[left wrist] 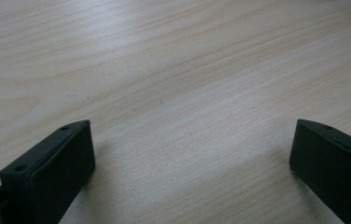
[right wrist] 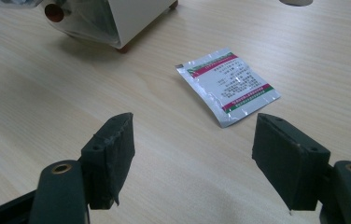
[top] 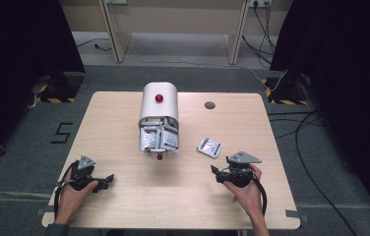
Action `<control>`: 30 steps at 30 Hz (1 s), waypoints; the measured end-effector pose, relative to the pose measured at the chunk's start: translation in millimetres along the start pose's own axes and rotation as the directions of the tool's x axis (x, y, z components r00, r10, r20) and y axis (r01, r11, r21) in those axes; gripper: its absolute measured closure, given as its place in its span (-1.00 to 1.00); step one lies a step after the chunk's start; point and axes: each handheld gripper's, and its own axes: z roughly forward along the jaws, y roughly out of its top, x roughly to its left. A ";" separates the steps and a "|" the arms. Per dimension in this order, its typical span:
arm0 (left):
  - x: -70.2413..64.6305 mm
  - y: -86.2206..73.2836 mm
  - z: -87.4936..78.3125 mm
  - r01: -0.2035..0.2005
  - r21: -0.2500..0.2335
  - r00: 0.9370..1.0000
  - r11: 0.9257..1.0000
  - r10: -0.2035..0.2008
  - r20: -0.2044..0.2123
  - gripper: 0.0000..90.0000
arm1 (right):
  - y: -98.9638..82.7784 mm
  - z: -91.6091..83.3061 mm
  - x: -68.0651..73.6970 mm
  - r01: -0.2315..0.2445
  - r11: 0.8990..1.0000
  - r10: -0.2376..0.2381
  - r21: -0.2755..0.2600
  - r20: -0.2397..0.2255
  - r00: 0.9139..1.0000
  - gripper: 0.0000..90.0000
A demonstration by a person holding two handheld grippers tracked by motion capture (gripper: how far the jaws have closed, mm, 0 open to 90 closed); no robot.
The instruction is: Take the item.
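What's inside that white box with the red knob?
The white box has several silvery packets crammed at its open front. How many sit deeper inside, its rounded top hides.

One box (top: 158, 105), one loose sachet (top: 209, 147), several sachets inside, and two grippers.

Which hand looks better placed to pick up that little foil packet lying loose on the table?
The right. The right gripper sits just below the packet, and its open jaws already face it. The left gripper is across the table, its jaws open over bare wood, with the white box nearer than the packet.
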 end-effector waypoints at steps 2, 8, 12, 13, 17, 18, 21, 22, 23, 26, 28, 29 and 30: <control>0.0 0.0 0.0 0.000 0.000 1.000 1.000 0.000 0.000 -1.00 | -1.5 -0.8 0.2 -0.001 1.000 0.001 0.000 -0.002 1.000 -0.34; 0.0 0.0 0.0 0.000 0.000 1.000 1.000 0.000 0.000 -1.00 | -5.3 -1.2 0.3 -0.005 1.000 0.005 0.008 -0.005 1.000 -0.34; 0.0 0.0 0.0 0.000 0.000 1.000 1.000 0.000 0.000 -1.00 | -7.8 -2.4 0.7 0.000 1.000 0.000 0.006 -0.007 1.000 -0.35; 0.0 0.0 0.0 0.000 0.000 1.000 1.000 0.000 0.000 -1.00 | -8.3 -2.7 0.7 -0.001 1.000 0.001 0.006 -0.009 1.000 -0.35; 0.0 0.0 0.0 0.001 0.000 1.000 1.000 -0.001 0.000 -1.00 | -10.7 -6.3 0.7 -0.008 1.000 0.008 -0.003 -0.014 1.000 -0.35; 0.0 0.0 0.0 0.000 0.000 1.000 1.000 0.000 0.000 -1.00 | -11.2 -7.5 0.7 -0.015 1.000 0.015 -0.004 -0.016 1.000 -0.35; 0.0 0.0 0.0 0.001 0.000 1.000 1.000 -0.001 0.000 -1.00 | -13.0 -9.8 -1.1 -0.013 1.000 0.013 -0.014 -0.016 1.000 -0.35; 0.0 0.0 0.0 0.000 0.000 1.000 1.000 0.000 0.000 -1.00 | -13.7 -10.4 -0.7 -0.025 1.000 0.025 -0.011 -0.014 1.000 -0.36; 0.0 0.0 0.0 0.000 0.000 1.000 1.000 0.000 0.000 -1.00 | -14.6 -10.8 -1.6 -0.019 1.000 0.019 -0.013 -0.014 1.000 -0.36; 0.0 0.0 0.0 0.000 0.000 1.000 1.000 0.000 0.000 -1.00 | -18.3 -12.7 -2.9 -0.032 0.999 0.032 -0.017 -0.017 0.999 -0.39; 0.0 0.0 0.0 0.000 0.000 1.000 1.000 0.000 0.000 -1.00 | -20.4 -13.3 -3.3 -0.035 0.999 0.035 -0.015 -0.021 0.999 -0.45; 0.0 0.0 0.0 0.000 0.000 1.000 1.000 0.000 0.000 -1.00 | -21.8 -13.7 -3.5 -0.037 0.999 0.036 -0.015 -0.023 0.999 -0.50; 0.0 0.0 0.0 0.000 0.000 1.000 1.000 0.000 0.000 -1.00 | -23.0 -14.0 -2.9 -0.043 0.999 0.043 -0.013 -0.022 0.999 -0.53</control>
